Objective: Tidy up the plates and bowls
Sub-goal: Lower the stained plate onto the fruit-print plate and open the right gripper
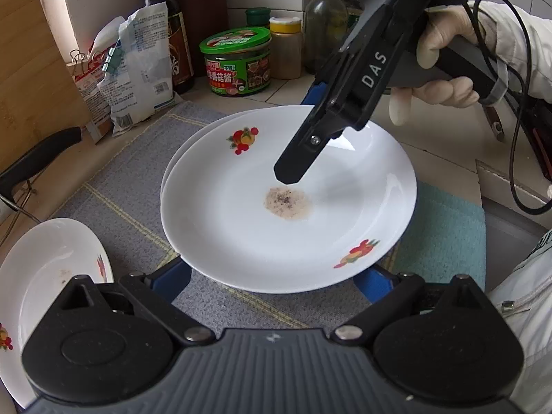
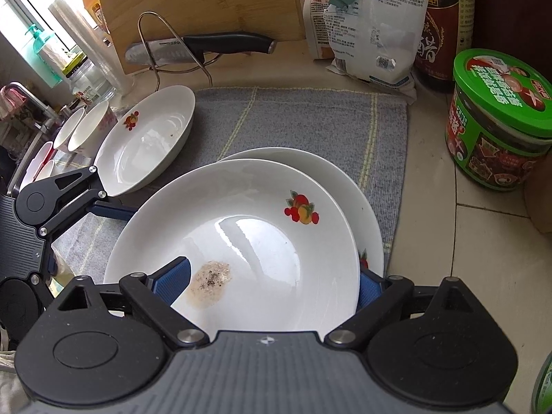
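Blue ribbed fingers [image 1: 172, 279] of the left gripper [image 1: 272, 281] are standing spread wide, reaching in under the near rim of the top white ceramic plate with fruit prints [image 1: 241, 214]. They are pinching nothing, and whether they are touching its underside cannot be told. The right gripper [image 2: 272, 281] is also gaping: one finger is hovering over the plate's bowl beside a brownish speckled residue patch [image 2: 210, 284], and the other is sitting outside the rim, so the rim is lying between unclosed jaws.

That plate is resting off-centre on a second matching white plate [image 2: 348, 186], both lying on a grey woven cloth [image 2: 310, 120] on the tiled counter.

The step in hand is probably seating this stack squarely, or gripping it to carry. Doing it well is going to mean keeping both claws low and level, closing on the rim only, away from the greasy patch, and nudging the upper plate until the rims are lining up. Glazed ceramic is likely to be slippery, so a slow, even squeeze is looking safer than a quick one.

Further out, a third fruit-print plate [image 2: 145, 138] is waiting at the cloth's edge, with small white bowls [image 2: 86, 131] beyond it. A green-lidded sauce jar [image 2: 500, 120] is standing near the stack's other side, worth avoiding.
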{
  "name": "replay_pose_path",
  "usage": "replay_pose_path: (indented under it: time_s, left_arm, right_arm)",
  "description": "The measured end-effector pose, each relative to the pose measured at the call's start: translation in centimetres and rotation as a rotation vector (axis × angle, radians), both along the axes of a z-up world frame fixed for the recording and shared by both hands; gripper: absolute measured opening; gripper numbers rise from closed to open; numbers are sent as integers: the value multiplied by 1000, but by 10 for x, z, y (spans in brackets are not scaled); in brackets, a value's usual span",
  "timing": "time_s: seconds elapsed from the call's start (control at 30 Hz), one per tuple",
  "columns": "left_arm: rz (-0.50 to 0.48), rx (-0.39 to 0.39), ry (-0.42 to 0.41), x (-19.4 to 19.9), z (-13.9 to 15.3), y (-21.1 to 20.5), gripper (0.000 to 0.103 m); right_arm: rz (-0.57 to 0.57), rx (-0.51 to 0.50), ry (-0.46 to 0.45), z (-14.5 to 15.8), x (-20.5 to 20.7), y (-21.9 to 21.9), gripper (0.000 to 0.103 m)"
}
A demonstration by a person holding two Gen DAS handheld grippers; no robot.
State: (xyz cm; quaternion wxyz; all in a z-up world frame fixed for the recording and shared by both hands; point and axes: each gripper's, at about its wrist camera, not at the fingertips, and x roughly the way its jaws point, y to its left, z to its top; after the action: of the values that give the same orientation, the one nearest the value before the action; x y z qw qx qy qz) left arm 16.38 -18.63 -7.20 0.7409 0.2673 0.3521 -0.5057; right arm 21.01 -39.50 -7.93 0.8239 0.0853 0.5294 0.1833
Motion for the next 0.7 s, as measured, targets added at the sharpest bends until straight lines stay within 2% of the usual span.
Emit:
replay_pose_path:
  time_s: [0.7]
  left_arm:
    - [1,10,-18,-1,1,3,99]
  right_arm:
    - [-13,-2,15,5,-6,-1,102]
